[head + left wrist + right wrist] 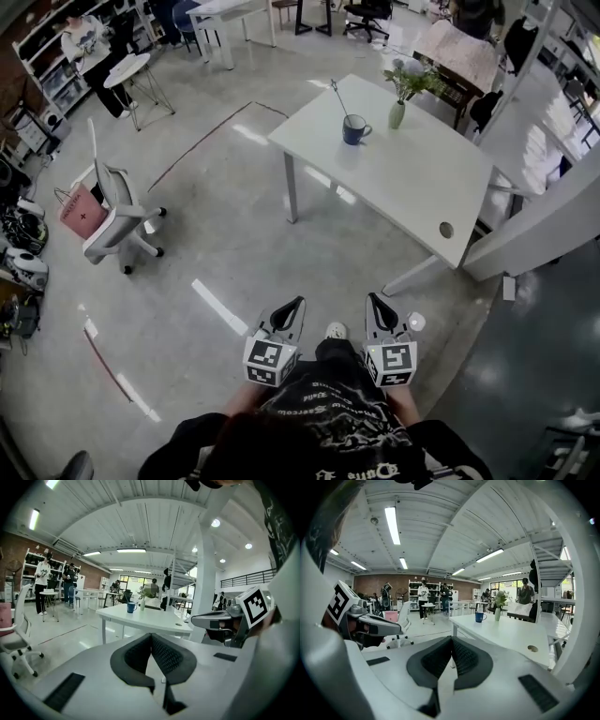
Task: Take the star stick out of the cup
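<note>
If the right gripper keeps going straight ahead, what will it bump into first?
Most likely the table: the shut right gripper points at its near corner, and nothing shows in between. Depth is hard to judge, so that is a guess.

A white worktop is seen at the far right of the room, set on thin white legs on a grey polished floor. Two things are carried on its far part: a dark blue cup, stood upright, and just to its right a pale green vase. The two are near each other but apart. A round cable hole is cut near the worktop's near right corner. On the floor, well to the left, a white office chair is stood.
</note>
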Demonstrator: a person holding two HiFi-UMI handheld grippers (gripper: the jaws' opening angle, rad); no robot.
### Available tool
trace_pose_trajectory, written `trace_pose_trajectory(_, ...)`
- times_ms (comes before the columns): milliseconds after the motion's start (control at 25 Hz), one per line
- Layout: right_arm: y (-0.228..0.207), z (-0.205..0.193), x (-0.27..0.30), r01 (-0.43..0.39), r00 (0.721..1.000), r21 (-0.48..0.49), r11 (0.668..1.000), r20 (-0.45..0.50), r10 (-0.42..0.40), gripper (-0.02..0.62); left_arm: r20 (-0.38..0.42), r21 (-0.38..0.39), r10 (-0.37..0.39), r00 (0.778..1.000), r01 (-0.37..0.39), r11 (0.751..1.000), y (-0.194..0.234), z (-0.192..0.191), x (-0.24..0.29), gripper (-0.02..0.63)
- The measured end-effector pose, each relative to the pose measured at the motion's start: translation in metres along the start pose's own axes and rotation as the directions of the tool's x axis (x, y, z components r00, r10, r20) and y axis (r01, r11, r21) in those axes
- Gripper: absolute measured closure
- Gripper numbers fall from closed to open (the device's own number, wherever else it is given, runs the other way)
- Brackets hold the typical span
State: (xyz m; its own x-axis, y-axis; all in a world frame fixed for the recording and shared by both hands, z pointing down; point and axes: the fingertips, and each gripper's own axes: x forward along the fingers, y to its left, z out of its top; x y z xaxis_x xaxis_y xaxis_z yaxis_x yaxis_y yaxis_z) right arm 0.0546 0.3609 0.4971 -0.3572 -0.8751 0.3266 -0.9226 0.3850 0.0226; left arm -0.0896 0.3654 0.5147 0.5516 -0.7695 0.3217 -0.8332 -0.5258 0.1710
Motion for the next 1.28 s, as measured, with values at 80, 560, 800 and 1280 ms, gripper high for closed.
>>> trace_pose_trajectory(80,-0.023,0.008,0.02,-0.024,1.0,-0.002,1.0,0.008,0.024,0.586,0.0,0.003,0.016,1.0,-0.016,1.0,0.001,0.009,0.029,0.585)
trace_pose_trajectory(560,-0.134,0.024,0.1,-0.144,0.99,-0.022,0.989,0.001,0.144,0.588,0.03,-0.053,0.077,0.997,-0.076,0.996,-0.011,0.055,0.159,0.586)
trace_pose_trajectory(800,-0.16,0.024,0.116,-0.148,0.989,-0.007,0.989,-0.016,0.148,0.588,0.007,-0.049,0.068,0.998,-0.068,0.997,-0.016,0.062,0.191,0.586)
trace_pose_trajectory(1280,-0.18,0.03,0.167,-0.122,0.992,0.007,0.992,-0.03,0.122,0.588,-0.011,-0.051,0.041,0.999,-0.042,0.998,0.017,0.072,0.255,0.586)
